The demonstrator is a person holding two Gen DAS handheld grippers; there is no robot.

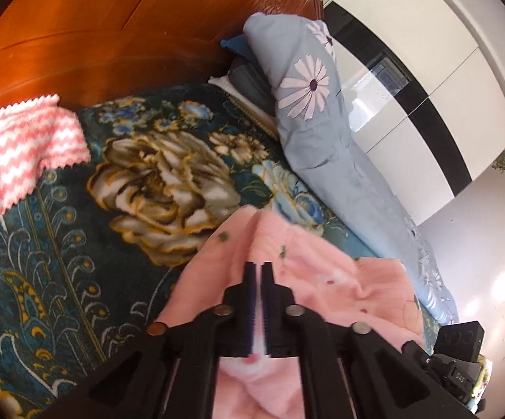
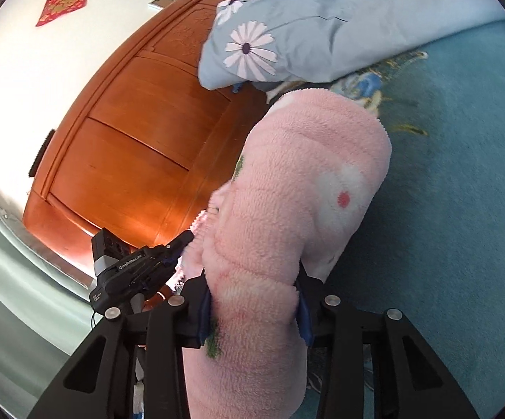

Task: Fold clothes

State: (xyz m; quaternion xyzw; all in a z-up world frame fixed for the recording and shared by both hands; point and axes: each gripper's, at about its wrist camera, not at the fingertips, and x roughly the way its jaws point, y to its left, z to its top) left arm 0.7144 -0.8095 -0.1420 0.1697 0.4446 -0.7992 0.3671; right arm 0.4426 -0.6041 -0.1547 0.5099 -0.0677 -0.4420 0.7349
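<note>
A pink fleece garment (image 1: 322, 276) with white flowers lies on the floral bed blanket (image 1: 78, 244). My left gripper (image 1: 260, 269) is shut on a fold of it, the fabric pinched between the blue pads. In the right wrist view the same pink garment (image 2: 297, 192) is bunched into a thick roll. My right gripper (image 2: 254, 310) is shut on that roll, its jaws wide around the bulk. The left gripper's body (image 2: 137, 269) shows to the left of the roll.
A pink-and-white zigzag cloth (image 1: 18, 160) lies at the left near the wooden headboard (image 1: 112, 28). A light blue flowered quilt (image 1: 322, 132) is piled along the right of the bed. A white and black wardrobe (image 1: 426, 87) stands beyond.
</note>
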